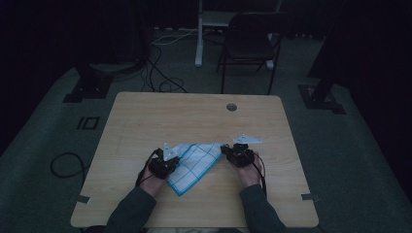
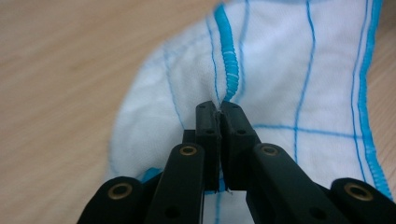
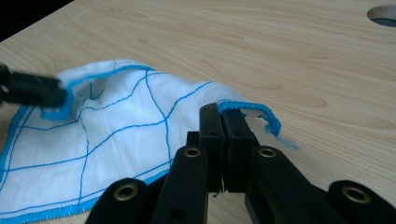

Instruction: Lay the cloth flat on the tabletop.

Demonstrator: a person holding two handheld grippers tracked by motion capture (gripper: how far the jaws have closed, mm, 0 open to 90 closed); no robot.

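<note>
A white cloth (image 1: 197, 162) with a blue grid and blue stitched hem lies on the wooden table (image 1: 194, 116), near the front edge. My left gripper (image 1: 174, 159) is at the cloth's left side. In the left gripper view its jaws (image 2: 219, 109) are shut on a fold of the cloth (image 2: 280, 84) at the hem. My right gripper (image 1: 227, 150) is at the cloth's right corner. In the right gripper view it (image 3: 220, 114) is shut on that corner of the cloth (image 3: 116, 126), and the left gripper (image 3: 28, 88) pinches the far edge.
A round cable hole (image 1: 231, 107) sits in the table's far middle, also in the right gripper view as a hole (image 3: 385, 14). Beyond the table stand a dark folding chair (image 1: 250, 46) and floor cables (image 1: 160, 73). Bare wood surrounds the cloth.
</note>
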